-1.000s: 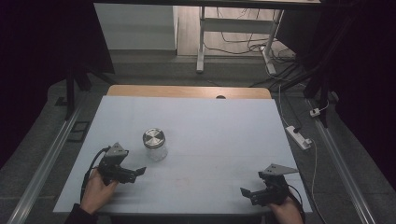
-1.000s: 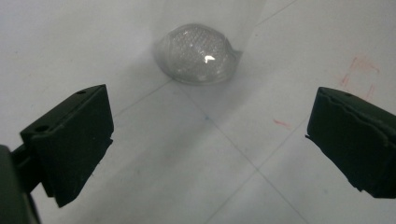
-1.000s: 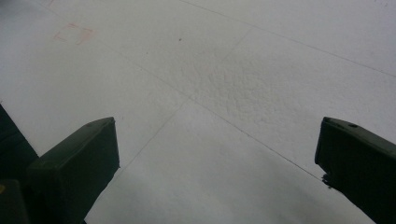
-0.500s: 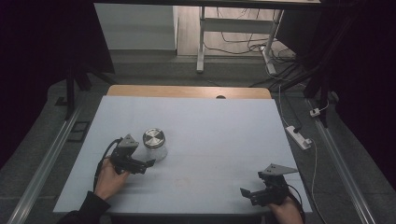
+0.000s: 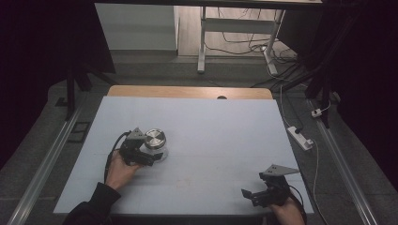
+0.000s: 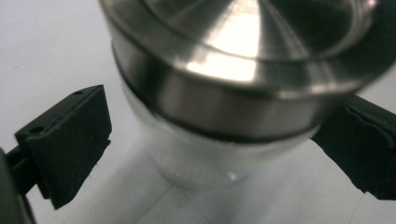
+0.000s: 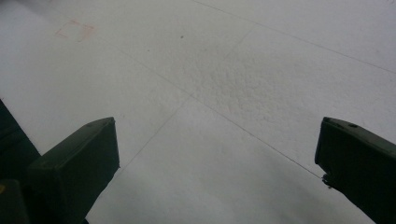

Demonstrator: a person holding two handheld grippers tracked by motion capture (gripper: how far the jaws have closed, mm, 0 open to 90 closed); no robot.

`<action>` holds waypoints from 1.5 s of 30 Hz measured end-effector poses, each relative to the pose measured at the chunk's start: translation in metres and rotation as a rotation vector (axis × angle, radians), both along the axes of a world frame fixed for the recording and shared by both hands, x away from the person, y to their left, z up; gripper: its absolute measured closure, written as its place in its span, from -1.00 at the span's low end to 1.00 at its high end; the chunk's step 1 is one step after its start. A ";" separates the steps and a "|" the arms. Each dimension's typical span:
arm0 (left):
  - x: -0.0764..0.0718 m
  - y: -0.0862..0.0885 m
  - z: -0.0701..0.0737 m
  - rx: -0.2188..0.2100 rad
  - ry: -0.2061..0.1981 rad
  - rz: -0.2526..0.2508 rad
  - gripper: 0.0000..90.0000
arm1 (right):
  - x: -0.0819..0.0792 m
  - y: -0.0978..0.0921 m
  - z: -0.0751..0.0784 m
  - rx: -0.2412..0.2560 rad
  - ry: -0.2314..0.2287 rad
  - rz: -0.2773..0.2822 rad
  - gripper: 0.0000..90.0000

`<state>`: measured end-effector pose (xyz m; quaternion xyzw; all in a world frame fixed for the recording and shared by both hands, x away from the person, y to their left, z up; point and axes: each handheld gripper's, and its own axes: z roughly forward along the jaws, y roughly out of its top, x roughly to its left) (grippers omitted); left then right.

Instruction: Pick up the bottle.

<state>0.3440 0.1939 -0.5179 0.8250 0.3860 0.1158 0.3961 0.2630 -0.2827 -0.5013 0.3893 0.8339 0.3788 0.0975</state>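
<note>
So my left hand-held gripper [image 5: 151, 157] is spread wide with a jaw on either side of the jar [image 5: 155, 145], and from the left gripper view neither pad looks like it's actually touching the glass yet, there's a sliver of gap on the left one and the right one is tucked under the lid's overhang so I can't swear to it. The jar [image 6: 224, 140] is a clear glass body with a brushed metal lid [image 6: 261, 60] that's wider than the glass, so I'd say it's stiff, a bit hefty for its size, and slick on the sides. Drop it and it probably cracks. Best place to grab looks like the glass wall just under the lid rim, where the lip would stop it sliding down through the pads; squeezing the lid itself seems like a good way to have it skate off. Can't make out anything inside, the glass reads as empty-ish but the view's too close and blurry to be sure. Well off to the right of the jar, near the table [image 5: 225, 122] edge closest to me, my right hand-held gripper [image 5: 256, 196] sits with its jaws apart over bare surface, holding nothing.
</note>
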 end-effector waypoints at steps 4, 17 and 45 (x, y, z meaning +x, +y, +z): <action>0.005 -0.004 -0.001 0.008 -0.010 -0.015 -1.00 | 0.000 0.000 0.000 -0.001 0.002 0.000 -1.00; 0.007 -0.010 0.001 0.058 -0.050 -0.045 -0.67 | 0.000 0.000 0.000 -0.004 0.003 0.003 -1.00; 0.005 -0.010 0.023 0.047 -0.062 -0.015 -0.66 | 0.000 0.000 0.000 -0.002 0.004 0.004 -1.00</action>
